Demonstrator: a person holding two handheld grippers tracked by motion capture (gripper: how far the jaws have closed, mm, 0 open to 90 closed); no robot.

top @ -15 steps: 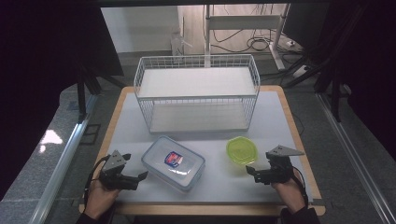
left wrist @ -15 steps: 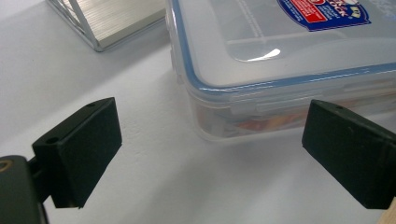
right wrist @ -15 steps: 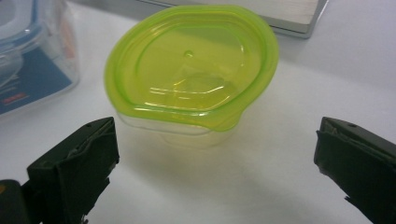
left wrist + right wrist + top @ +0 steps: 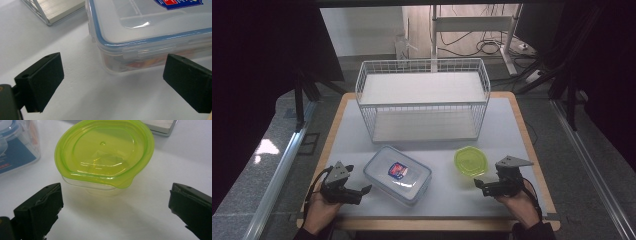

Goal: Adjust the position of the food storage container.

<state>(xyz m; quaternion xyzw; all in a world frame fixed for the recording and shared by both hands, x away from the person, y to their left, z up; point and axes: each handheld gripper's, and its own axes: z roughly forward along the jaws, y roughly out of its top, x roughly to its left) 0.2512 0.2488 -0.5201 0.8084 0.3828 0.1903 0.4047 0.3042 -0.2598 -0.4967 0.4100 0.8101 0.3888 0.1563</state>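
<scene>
A clear rectangular box (image 4: 398, 174) with a blue-edged snap lid and a red and blue label lies on the white table top, near the front. My left gripper (image 4: 362, 192) rests open just left of it; the box corner (image 4: 140, 37) sits a little beyond the jaws. To the right stands a small clear tub with a lime-green lid (image 4: 470, 161). My right gripper (image 4: 479, 186) is open just in front of it, and the tub (image 4: 103, 155) stands close ahead of the wide-apart jaws.
A white wire basket rack (image 4: 423, 102) with two shelves stands across the back half of the table (image 4: 517, 130). The wooden table rim runs close behind my hands at the front. Dark curtains and cables lie beyond the table.
Both grippers hold about the same places as half a second ago; box and tub have not moved.
</scene>
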